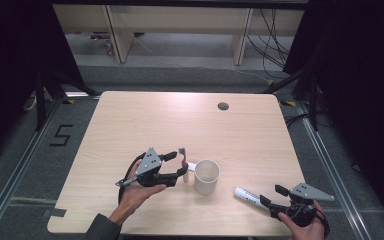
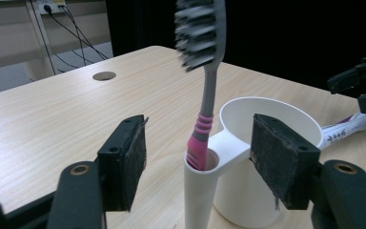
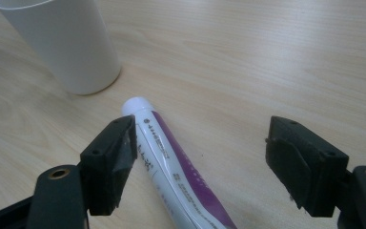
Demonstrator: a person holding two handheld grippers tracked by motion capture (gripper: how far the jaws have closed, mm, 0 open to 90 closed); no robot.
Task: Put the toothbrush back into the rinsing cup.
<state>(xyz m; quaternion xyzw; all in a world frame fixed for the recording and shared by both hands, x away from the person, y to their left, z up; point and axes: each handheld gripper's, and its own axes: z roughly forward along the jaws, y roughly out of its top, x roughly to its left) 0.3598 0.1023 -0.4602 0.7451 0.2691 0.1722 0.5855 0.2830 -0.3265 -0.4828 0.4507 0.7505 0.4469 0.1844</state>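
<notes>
A grey toothbrush (image 2: 208, 90) with a pink grip stands upright, bristles up, in the narrow side holder (image 2: 200, 191) of a white cup (image 2: 267, 119). My left gripper (image 2: 198, 162) is open, one jaw on each side of that holder and neither touching it. From above, the left gripper (image 1: 177, 165) sits just left of the cup (image 1: 206, 176) and the toothbrush (image 1: 182, 154). A white and purple toothpaste tube (image 3: 171, 162) lies flat on the table, cap toward the cup (image 3: 71, 43). My right gripper (image 3: 205, 162) is open over the tube, whose side is close to the left jaw. In the high view the right gripper (image 1: 272, 195) is at the tube's (image 1: 248, 196) right end.
The light wooden table (image 1: 180, 120) has a round cable hole (image 1: 223, 106) near its far edge. The right gripper is close to the table's front right corner. Beyond the table are shelving legs and cables on the floor, and a floor mark "5" (image 1: 61, 135) at the left.
</notes>
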